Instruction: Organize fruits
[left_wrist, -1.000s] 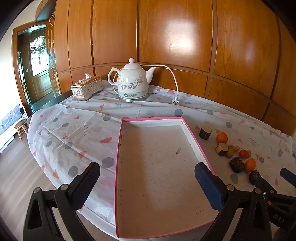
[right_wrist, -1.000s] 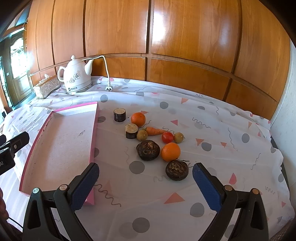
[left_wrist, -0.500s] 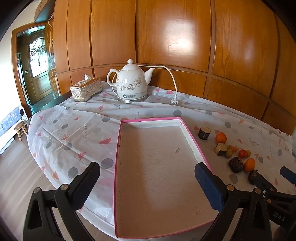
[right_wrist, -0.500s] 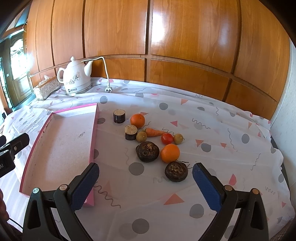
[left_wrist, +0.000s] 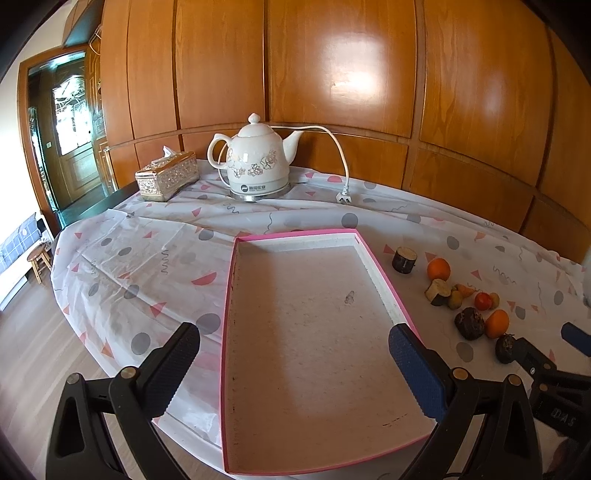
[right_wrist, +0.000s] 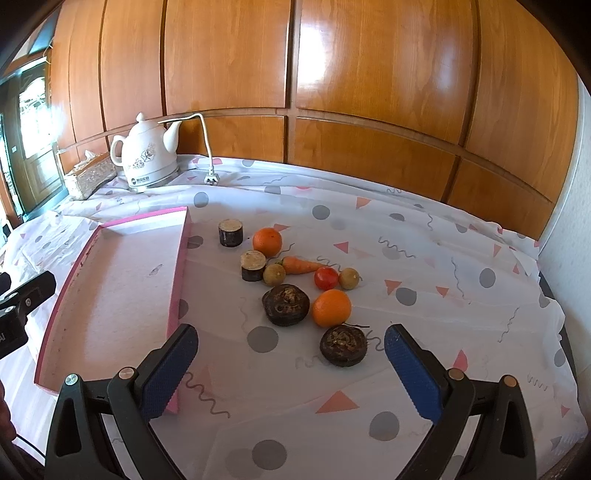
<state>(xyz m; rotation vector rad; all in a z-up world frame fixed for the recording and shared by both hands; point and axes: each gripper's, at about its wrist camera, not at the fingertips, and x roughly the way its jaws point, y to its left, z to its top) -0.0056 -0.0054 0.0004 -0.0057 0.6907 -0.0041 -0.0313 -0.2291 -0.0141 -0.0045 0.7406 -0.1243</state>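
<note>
Sitting untouched on the desk (right_wrist: 424, 258) beside the empty pink tray (right_wrist: 110, 295), all fruits (right_wrist: 295, 280) remain unsorted; both left hand-held gripper (left_wrist: 293, 354) and right hand-held gripper (right_wrist: 290, 350) gape open, holding nothing.

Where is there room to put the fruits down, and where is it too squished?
The whole floor of the pink tray is bare. Bare cloth also lies between the fruit pile and the wood wall, and right of the near orange. It is crowded from the far orange down to the near dark round fruit.
</note>
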